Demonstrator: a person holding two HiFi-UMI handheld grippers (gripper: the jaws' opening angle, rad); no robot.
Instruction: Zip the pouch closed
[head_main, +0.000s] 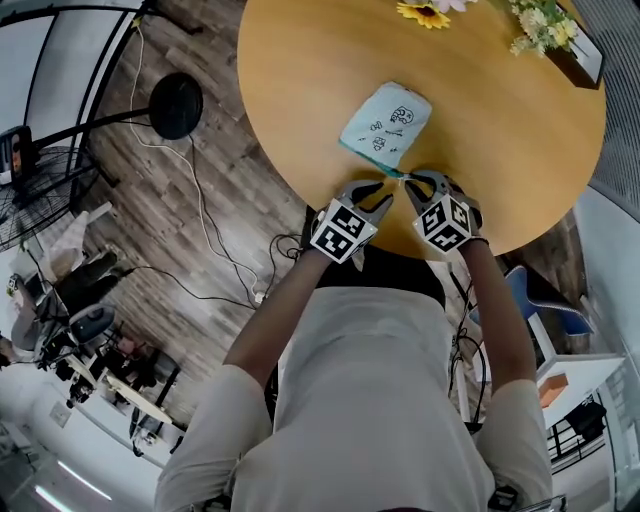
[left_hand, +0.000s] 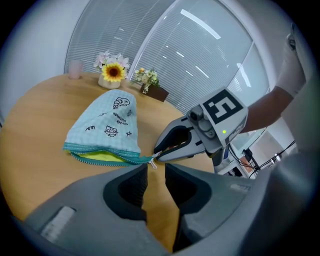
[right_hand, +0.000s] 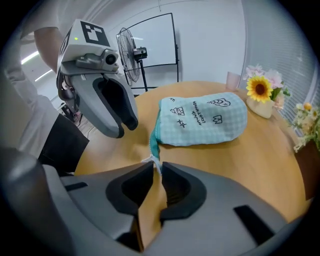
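Teal pouch (head_main: 386, 122) points away, mouth toward person (head_main: 370, 400).

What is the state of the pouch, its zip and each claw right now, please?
pouch: lying flat on the table, mouth gaping.
zip: open.
zip pull: at the zip's near end, pinched in the right claw.
right claw: shut on the zip pull.
left claw: open, empty, just short of the pouch's corner.
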